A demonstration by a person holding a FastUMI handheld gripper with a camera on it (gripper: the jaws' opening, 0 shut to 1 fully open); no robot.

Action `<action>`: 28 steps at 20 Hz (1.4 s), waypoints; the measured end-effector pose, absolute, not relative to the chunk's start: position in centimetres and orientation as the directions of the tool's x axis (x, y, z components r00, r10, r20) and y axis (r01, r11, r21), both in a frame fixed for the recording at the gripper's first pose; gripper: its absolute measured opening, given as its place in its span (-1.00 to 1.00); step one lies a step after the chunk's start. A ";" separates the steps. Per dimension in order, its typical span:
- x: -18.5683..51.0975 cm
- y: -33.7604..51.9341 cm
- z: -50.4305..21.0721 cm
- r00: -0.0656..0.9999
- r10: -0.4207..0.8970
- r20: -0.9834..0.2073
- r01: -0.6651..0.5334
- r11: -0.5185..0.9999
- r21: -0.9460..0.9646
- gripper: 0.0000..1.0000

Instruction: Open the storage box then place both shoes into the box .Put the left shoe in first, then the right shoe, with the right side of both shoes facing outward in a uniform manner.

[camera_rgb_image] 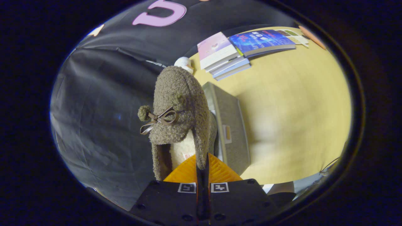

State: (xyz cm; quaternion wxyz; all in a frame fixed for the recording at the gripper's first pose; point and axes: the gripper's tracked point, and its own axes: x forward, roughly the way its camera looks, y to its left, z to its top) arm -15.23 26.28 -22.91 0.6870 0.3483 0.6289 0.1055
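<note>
The claw (202, 171) is clenched on the shoe (179, 116), its two orange fingers (185, 172) pressed nearly together over the thin rim of the shoe's opening, by the heel, so the fuzzy brown shoe hangs off the fingers with its toe pointing away and its bow and pompom (144, 113) turned to the left. The pinch is on soft plush edge only, so I judge the hold to be light: the step in hand looks like carrying this shoe to the storage box (232, 131), and it goes best with a slow, steady move and no sudden twist that could let the rim slip out. Which shoe of the pair this is I cannot tell, nor whether the other one is already inside. The claw is tipped steeply, rolled to one side, looking down over the desk (298, 110), with the shoe lifted clear of it. Just right of the shoe and below it stands the grey fabric box, partly hidden behind the shoe; whether its lid is open is hard to tell. Farther off a small white object (183, 62) sits by the desk edge, and beyond it a spread of books (238, 50) lies at the far side
</note>
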 end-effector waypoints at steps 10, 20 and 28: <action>-17.7 29.6 -28.8 0.113 0.405 -0.907 0.275 0.865 0.420 -0.92; -18.2 29.0 -31.8 0.058 0.185 -0.981 0.315 0.929 0.193 -0.93; -17.9 28.3 -33.3 0.058 0.007 -0.998 0.246 0.969 0.021 -0.88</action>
